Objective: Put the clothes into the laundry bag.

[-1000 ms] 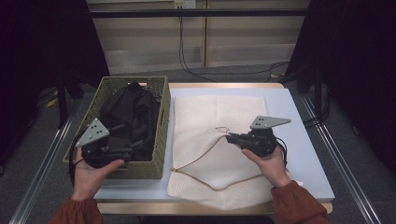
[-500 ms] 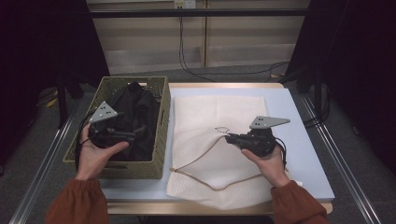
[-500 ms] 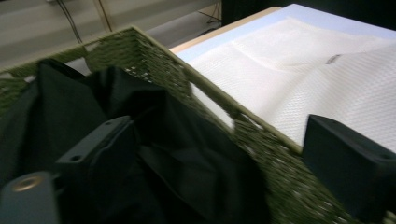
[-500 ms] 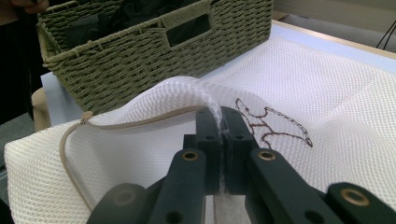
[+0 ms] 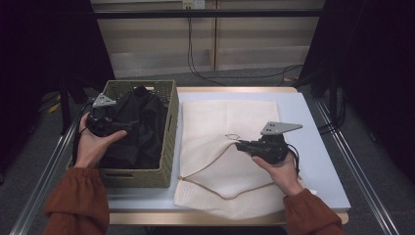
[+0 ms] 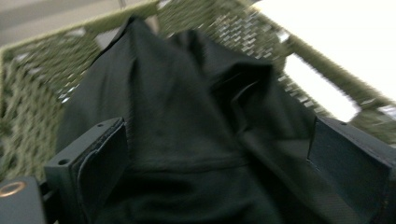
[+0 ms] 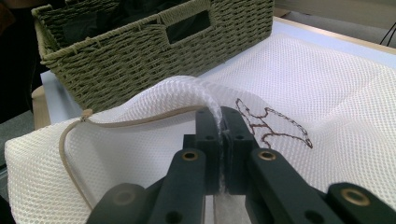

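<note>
A white mesh laundry bag (image 5: 230,147) lies flat across the pale table (image 5: 318,161), just right of the basket, its open edge trimmed with a tan cord (image 7: 70,144). The right gripper (image 5: 241,145) pinches a fold of that netting tight between its jaws, lifting the edge into a soft ridge; a small brown loop of thread (image 7: 273,123) sits on the mesh nearby. A rectangular olive basket (image 5: 169,132) of woven rope, with a handle slot, holds a crumpled black garment (image 5: 142,122), smooth and matte. The left gripper (image 5: 128,128) hovers over this cloth, jaws spread wide after just opening, nothing pressed between them.
</note>
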A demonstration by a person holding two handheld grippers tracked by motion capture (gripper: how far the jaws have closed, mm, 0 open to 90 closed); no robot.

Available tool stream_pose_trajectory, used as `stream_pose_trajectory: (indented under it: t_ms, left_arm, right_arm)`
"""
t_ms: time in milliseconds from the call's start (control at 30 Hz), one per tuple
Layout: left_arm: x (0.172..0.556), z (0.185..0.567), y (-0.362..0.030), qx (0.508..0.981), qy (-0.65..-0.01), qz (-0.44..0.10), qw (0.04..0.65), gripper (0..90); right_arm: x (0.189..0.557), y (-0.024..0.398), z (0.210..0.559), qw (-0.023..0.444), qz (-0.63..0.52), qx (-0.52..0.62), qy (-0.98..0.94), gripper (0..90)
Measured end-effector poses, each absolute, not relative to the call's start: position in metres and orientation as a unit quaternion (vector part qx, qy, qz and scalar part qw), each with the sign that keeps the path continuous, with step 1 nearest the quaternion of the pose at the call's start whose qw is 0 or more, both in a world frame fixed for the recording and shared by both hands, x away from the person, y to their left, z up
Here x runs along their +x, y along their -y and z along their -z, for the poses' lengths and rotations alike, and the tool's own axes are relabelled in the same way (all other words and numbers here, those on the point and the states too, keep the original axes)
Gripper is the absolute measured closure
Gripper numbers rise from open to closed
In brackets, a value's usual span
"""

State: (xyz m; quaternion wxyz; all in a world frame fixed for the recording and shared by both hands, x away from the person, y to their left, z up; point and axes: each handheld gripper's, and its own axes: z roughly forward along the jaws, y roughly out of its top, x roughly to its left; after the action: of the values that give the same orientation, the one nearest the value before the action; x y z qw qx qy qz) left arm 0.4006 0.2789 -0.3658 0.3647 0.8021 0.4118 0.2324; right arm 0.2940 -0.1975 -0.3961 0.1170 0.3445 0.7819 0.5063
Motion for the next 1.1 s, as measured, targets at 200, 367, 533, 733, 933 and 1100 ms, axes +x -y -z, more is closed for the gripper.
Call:
stream_pose_trajectory:
  t_ms: [200, 367, 533, 733, 933, 1100]
  left_arm:
    - [0.414, 0.383, -0.292, 0.797, -0.444, -0.228, 0.342, 5.6]
    - [0.423, 0.394, -0.298, 0.790, -0.468, -0.190, 0.347, 4.1]
    - [0.428, 0.401, -0.287, 0.799, -0.457, -0.163, 0.354, 3.8]
    - [0.430, 0.401, -0.270, 0.828, -0.432, -0.164, 0.318, 4.4]
    - [0.436, 0.405, -0.259, 0.826, -0.439, -0.157, 0.317, 2.0]
    - [0.438, 0.409, -0.249, 0.835, -0.432, -0.159, 0.301, 1.5]
  right_arm:
    - [0.294, 0.197, 0.396, 0.118, -0.506, 0.343, -0.783, 87.5]
    - [0.294, 0.197, 0.396, 0.118, -0.506, 0.340, -0.784, 87.5]
    - [0.293, 0.196, 0.396, 0.123, -0.504, 0.339, -0.785, 87.5]
    - [0.293, 0.196, 0.396, 0.125, -0.502, 0.339, -0.786, 87.3]
    - [0.293, 0.195, 0.397, 0.125, -0.501, 0.339, -0.787, 87.2]
    - [0.294, 0.196, 0.397, 0.126, -0.500, 0.339, -0.787, 87.2]
